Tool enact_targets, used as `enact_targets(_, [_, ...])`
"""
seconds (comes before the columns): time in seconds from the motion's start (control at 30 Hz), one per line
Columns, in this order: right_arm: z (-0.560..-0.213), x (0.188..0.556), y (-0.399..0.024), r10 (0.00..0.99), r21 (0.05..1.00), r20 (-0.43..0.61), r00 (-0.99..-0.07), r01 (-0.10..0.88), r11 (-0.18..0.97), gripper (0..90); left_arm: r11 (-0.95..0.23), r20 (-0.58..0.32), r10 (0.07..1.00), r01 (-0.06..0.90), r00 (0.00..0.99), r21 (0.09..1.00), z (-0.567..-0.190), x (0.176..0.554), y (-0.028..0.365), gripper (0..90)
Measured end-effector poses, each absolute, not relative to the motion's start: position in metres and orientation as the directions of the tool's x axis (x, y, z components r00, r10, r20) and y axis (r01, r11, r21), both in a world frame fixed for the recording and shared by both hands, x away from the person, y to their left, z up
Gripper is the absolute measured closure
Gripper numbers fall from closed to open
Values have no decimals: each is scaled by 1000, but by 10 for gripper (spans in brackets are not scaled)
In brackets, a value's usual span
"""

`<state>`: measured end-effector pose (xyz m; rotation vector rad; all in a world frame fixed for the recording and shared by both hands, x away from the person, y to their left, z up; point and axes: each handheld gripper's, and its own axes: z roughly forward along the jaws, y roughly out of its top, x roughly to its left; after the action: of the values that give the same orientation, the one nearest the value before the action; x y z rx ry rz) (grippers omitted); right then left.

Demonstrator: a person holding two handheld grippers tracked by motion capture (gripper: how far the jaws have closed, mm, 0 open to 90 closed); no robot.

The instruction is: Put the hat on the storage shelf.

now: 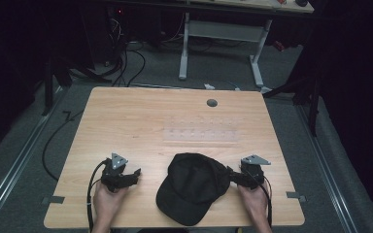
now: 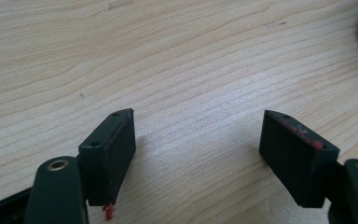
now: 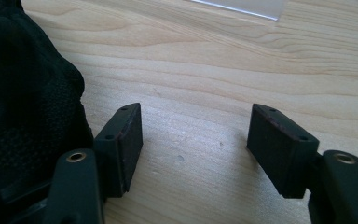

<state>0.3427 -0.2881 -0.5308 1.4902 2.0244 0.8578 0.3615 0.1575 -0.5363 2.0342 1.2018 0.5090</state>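
Cap: black cap (image 1: 193, 187) lies on the table's (image 1: 175, 121) near edge, between both grippers.
Handling: probably soft, light fabric; grip the brim.
Left gripper (image 2: 198, 140): jaws apart, empty.
Right gripper (image 3: 196, 135): jaws apart, beside the cap.

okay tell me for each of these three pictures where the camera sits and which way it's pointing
High view: above the person's side, facing forward and down on the light wooden table; shows both hands, the left tool, the right tool and the black fabric baseball cap.
Left gripper view: rides the left tool, looking low across bare wood between its open black jaws.
Right gripper view: rides the right tool, jaws open, cap beside its left jaw.
Shared: the cap and wood grain link the high and right gripper views.
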Motion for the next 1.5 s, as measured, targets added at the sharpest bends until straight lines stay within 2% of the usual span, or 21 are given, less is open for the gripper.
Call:
enact_targets(0.13, [-530,342,-291,959,724,-13,-284,658,205,397,-317,-19,871,592,490,741,-536,362,158,271])
enact_targets(0.57, [-514,328,-304,955,779,84,-283,617,114,483,-316,-21,871,593,490,741,-536,362,158,270])
enact_targets(0.73, [-506,318,-305,945,795,115,-307,599,98,482,-316,-21,871,593,491,740,-536,362,158,271])
enact_targets(1.23, [-475,291,-282,890,852,101,-444,501,153,436,-316,-20,872,593,490,741,-536,361,157,271])
enact_targets(1.5, [-464,288,-264,864,852,103,-493,492,179,430,-317,-19,872,592,490,741,-536,362,158,271])
